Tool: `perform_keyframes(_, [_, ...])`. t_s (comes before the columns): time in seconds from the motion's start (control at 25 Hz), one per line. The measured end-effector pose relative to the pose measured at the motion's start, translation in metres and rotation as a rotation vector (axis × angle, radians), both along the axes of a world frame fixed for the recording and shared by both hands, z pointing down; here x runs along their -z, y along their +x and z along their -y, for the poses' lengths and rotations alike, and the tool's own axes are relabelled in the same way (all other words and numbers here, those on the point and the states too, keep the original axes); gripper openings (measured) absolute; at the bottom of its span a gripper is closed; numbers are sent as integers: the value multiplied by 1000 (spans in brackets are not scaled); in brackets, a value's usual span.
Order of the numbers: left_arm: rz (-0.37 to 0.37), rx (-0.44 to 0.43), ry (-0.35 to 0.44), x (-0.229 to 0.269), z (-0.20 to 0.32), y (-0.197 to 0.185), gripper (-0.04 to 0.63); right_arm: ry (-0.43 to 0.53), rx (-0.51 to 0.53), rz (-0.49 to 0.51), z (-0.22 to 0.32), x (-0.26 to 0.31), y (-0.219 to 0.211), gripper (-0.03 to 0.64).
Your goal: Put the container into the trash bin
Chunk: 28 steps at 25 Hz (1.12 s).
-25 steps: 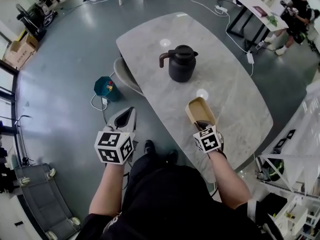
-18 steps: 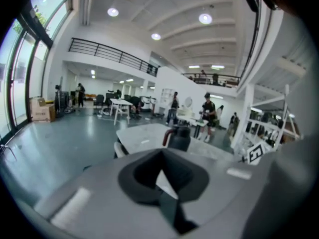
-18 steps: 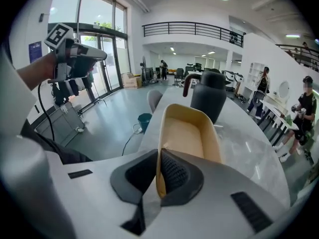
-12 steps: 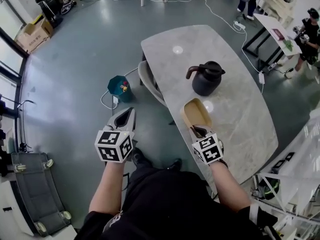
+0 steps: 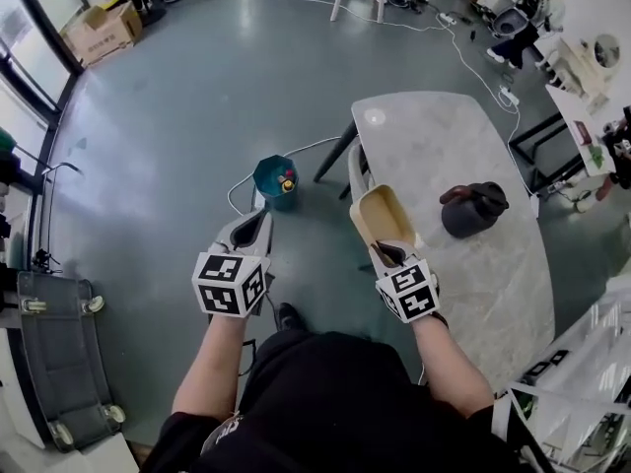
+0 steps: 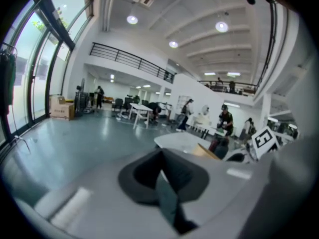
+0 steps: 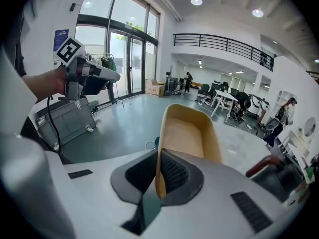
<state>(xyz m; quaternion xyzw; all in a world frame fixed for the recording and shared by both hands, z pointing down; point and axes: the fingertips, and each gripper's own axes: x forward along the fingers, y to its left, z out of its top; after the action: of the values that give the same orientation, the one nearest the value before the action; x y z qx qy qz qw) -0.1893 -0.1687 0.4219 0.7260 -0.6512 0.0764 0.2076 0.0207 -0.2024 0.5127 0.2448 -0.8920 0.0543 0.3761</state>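
Note:
The container (image 5: 380, 215) is an empty tan, boat-shaped paper tray. My right gripper (image 5: 391, 252) is shut on its near rim and holds it in the air over the table's left edge. In the right gripper view the container's (image 7: 190, 132) wall is pinched between the pads of the right gripper (image 7: 159, 176). The trash bin (image 5: 275, 180) is a small teal bucket on the floor, ahead and to the left of the container. My left gripper (image 5: 252, 230) hovers just short of the bin, shut and empty, and in its own view the left gripper (image 6: 160, 171) has nothing between its pads.
A grey marble table (image 5: 434, 136) lies to the right with a dark kettle (image 5: 473, 209) on it. A grey chair (image 5: 355, 170) is tucked at its left edge. A white cable (image 5: 242, 190) runs past the bin. A grey cart (image 5: 54, 363) stands at the far left.
The view has swung left: the table and kettle slid right and the teal bin came closer, in front. Both grippers travelled along, the right one still gripping the container, now off the tabletop.

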Motion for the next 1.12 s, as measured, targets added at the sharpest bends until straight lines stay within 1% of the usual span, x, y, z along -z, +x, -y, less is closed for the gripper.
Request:
perform_keyframes(0.16, [-6, 28, 6, -2, -3, -57, 9, 21, 47, 5, 6, 9, -69, 9])
perform_keyframes(0.28, [-7, 42, 14, -3, -4, -91, 9, 26, 89, 4, 7, 10, -115, 9])
perform_keyframes(0.48, [-4, 61, 27, -2, 8, -126, 9, 6, 164, -4, 16, 2, -171, 9])
perform_keyframes(0.64, [-4, 77, 19, -7, 25, -152, 9, -8, 214, -14, 35, -9, -211, 9])
perform_keyframes(0.76, [-7, 91, -1, -21, 40, -173, 9, -33, 238, -27, 54, -31, -238, 10])
perform_keyframes(0.88, [-15, 108, -31, -47, 59, -194, 9, -58, 244, -41, 81, -65, -262, 10])
perform_keyframes(1.04, [-58, 144, -83, -84, 88, -221, 9, -96, 281, -77, 113, -116, -296, 11])
perform_keyframes(1.12, [-75, 147, -118, -101, 108, -234, 9, -118, 306, -106, 130, -139, -311, 11])
